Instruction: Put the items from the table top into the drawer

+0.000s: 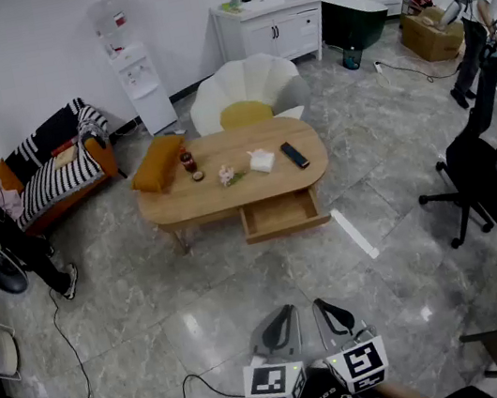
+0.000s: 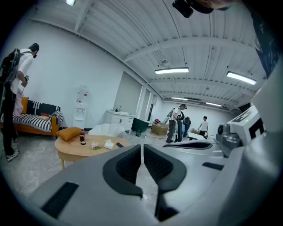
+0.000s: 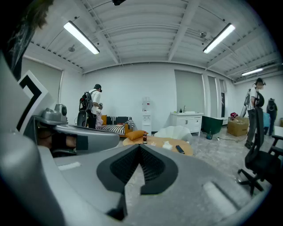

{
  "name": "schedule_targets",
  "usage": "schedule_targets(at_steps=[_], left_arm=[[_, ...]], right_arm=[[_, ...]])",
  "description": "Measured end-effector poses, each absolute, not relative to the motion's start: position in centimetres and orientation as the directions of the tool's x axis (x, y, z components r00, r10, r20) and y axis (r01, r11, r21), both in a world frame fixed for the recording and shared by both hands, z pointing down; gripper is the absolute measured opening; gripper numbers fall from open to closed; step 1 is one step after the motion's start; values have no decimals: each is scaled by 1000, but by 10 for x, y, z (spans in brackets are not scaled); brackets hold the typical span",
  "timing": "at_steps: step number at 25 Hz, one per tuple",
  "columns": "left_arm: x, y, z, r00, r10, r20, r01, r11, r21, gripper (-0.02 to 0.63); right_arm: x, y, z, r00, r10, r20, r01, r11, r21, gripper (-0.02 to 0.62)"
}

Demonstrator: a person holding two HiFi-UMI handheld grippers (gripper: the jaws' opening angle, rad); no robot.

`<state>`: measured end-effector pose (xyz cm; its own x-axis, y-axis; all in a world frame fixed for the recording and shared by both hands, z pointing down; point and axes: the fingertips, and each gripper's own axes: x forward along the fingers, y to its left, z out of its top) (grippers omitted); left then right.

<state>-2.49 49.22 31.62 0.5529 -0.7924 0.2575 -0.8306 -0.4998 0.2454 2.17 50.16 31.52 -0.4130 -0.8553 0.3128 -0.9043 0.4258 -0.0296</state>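
The step in hand looked like the approach, with nothing yet picked up. The left tongs [image 1: 286, 314] and right tongs [image 1: 322, 308] sat side by side at the bottom of the head view, both pressed closed and empty. The remote [image 1: 294, 155], tissue pack [image 1: 262, 160], flower [image 1: 228, 177] and bottle [image 1: 188, 161] lay on the tabletop [image 1: 229, 198] at mid-frame, well apart from the tongs. The drawer [image 1: 282, 215] stood open beneath them. The next move probably called for closing in and opening one pair.
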Motion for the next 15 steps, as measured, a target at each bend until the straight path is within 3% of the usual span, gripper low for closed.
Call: schedule_targets(at_steps=[15], left_arm=[[-46, 451, 316, 580, -778, 239, -811, -524, 262, 28]], right_arm=[[-6, 460, 313, -438, -857, 271, -897, 436, -70, 1]])
